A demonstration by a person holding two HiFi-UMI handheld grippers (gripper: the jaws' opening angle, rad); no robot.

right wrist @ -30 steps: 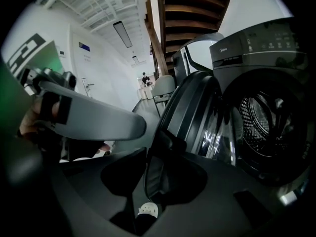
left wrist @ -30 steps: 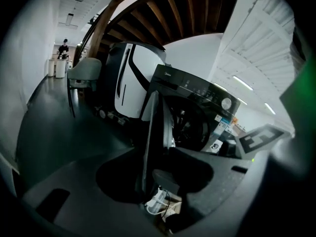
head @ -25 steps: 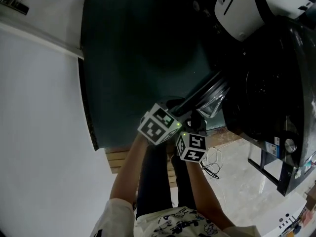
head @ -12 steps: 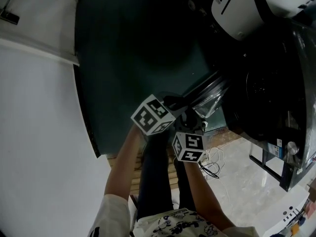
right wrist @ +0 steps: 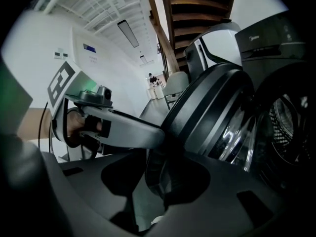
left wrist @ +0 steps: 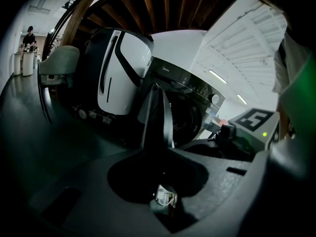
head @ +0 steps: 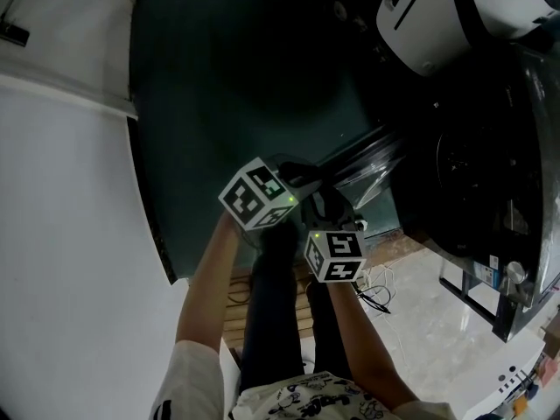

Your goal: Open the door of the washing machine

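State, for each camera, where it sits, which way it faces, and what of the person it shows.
Head view: on the person's head, facing steeply down at the open door of the washing machine; forearms and legs show.
Left gripper view: on the left gripper, facing the machine's front; its jaws are closing, nothing plainly between them.
Right gripper view: on the right gripper, clamped on the door's rim; the left hand shows.
Shared: both gripper views show the drum.

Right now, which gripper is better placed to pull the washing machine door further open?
The right. The rim of the door runs between the jaws of the right gripper, which seem clamped on it. The left gripper is closing its jaws, with nothing visible between them, so it has no hold yet.
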